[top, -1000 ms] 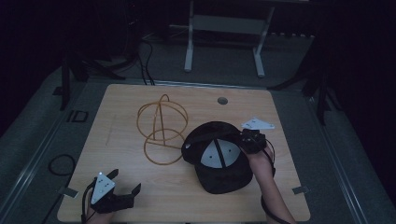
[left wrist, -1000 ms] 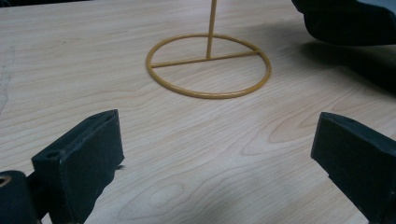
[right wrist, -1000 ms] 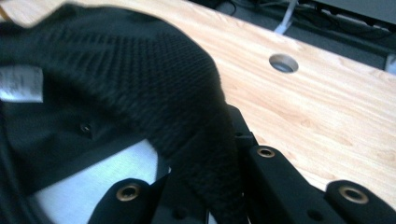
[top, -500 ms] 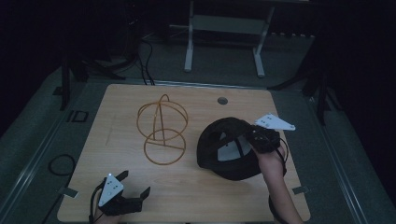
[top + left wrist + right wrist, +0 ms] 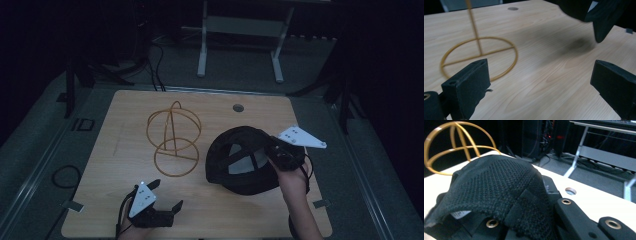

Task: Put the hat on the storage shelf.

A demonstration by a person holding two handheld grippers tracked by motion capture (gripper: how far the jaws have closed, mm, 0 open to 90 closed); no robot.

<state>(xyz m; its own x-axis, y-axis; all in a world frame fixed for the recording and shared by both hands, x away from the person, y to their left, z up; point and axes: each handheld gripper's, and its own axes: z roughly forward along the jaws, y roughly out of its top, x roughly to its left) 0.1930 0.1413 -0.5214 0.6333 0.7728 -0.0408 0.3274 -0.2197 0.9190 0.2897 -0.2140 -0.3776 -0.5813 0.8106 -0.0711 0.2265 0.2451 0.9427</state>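
Your right tongs [image 5: 272,152] are clamped on the rear rim of the black cap [image 5: 240,165], which hangs tilted off them toward your left tongs, its underside facing up. Your left tongs [image 5: 167,197] stand wide open with nothing between them, low over the counter [image 5: 125,125], well apart from the cap; the gold wire stand [image 5: 172,137] sits beyond them.

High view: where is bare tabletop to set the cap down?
Bare wood lies left of the gold wire stand, along the far edge by the grommet hole, and between the left gripper and the black cap. The right side is crowded.
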